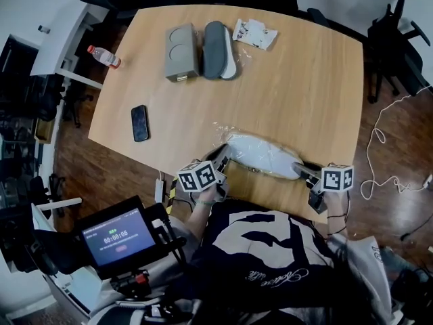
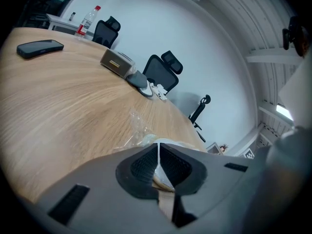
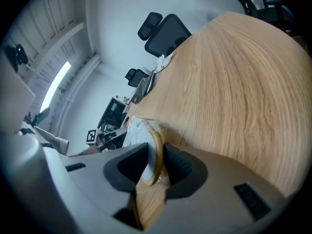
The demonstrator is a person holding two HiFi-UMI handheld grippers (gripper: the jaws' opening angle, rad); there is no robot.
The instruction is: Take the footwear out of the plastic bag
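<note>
A white slipper (image 1: pixel 262 153) in a clear plastic bag (image 1: pixel 233 133) lies on the wooden table (image 1: pixel 304 87) near its front edge. My left gripper (image 1: pixel 222 156) is at the slipper's left end. In the left gripper view its jaws (image 2: pixel 158 150) are shut on a thin fold of the bag (image 2: pixel 138 130). My right gripper (image 1: pixel 302 170) is at the slipper's right end. Seen from the right gripper view (image 3: pixel 157 152), the slipper's yellow-rimmed sole edge (image 3: pixel 155 139) stands between the pads, which are closed on it.
At the table's far side lie a grey box (image 1: pixel 181 51), a grey slipper (image 1: pixel 220 49) and a crumpled packet (image 1: pixel 255 32). A water bottle (image 1: pixel 103 56) and a phone (image 1: pixel 140 122) are at the left. Office chairs (image 1: pixel 392 39) ring the table; a timer screen (image 1: pixel 118 237) is at lower left.
</note>
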